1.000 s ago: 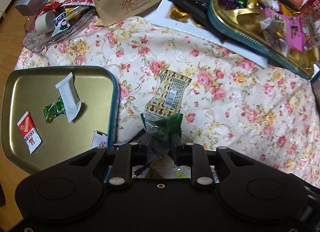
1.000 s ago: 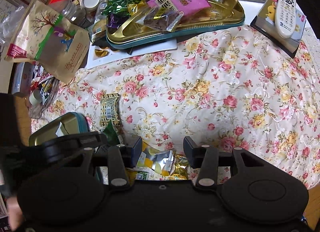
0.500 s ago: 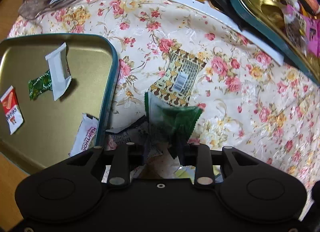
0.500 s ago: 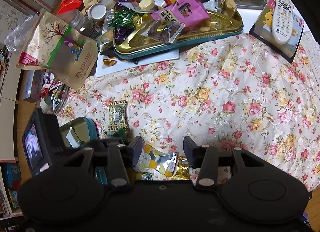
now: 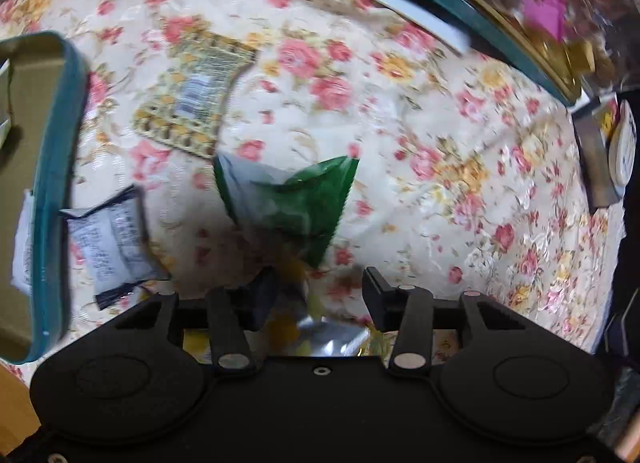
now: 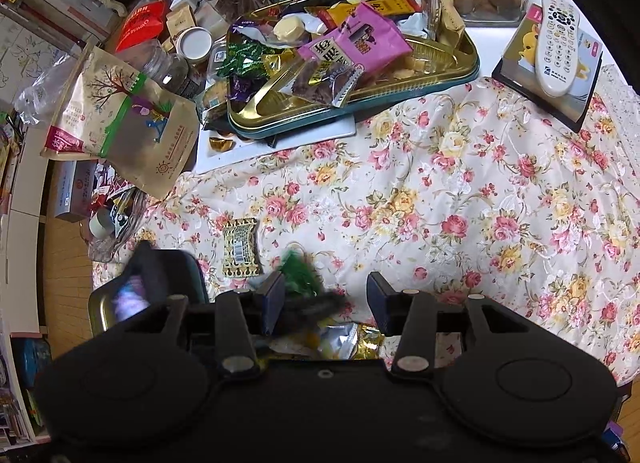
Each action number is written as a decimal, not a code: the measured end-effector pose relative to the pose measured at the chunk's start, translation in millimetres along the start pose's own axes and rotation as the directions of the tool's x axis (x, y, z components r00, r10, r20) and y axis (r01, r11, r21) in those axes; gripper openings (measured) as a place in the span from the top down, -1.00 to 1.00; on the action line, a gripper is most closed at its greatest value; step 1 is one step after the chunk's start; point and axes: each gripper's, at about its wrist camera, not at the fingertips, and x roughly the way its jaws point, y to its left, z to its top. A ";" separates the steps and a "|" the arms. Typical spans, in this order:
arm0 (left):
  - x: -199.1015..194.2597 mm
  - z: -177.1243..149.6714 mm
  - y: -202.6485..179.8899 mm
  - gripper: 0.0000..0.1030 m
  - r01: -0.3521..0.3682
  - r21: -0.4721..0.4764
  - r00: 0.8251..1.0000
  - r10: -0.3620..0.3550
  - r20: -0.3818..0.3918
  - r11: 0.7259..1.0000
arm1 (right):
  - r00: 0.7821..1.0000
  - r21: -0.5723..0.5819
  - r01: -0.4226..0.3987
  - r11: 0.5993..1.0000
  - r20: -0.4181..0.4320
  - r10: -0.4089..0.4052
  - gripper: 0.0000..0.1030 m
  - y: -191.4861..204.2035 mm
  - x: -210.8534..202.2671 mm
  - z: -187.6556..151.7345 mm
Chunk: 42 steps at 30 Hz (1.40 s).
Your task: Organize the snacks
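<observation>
Your left gripper (image 5: 320,291) points down at the flowered tablecloth (image 5: 420,135), its jaws opening wide and gripping nothing; the crinkled green foil snack packet (image 5: 296,199) lies just beyond its fingertips, free of both pads. A silver-and-yellow foil pouch (image 5: 320,337) sits under the jaws. The teal-rimmed gold tin tray (image 5: 60,183) lies to the left. Your right gripper (image 6: 326,303) hangs half open and empty above that same pouch.

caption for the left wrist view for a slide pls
Left gripper, jaws opening, above a green snack packet on the floral tablecloth, beside a teal-rimmed tin.
</observation>
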 end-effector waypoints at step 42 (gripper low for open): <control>-15.9 -4.4 57.8 0.05 -0.179 -0.161 0.978 0.193 0.076 0.971 | 0.996 0.040 -0.042 0.998 0.086 0.038 0.06 -13.7 -19.5 11.3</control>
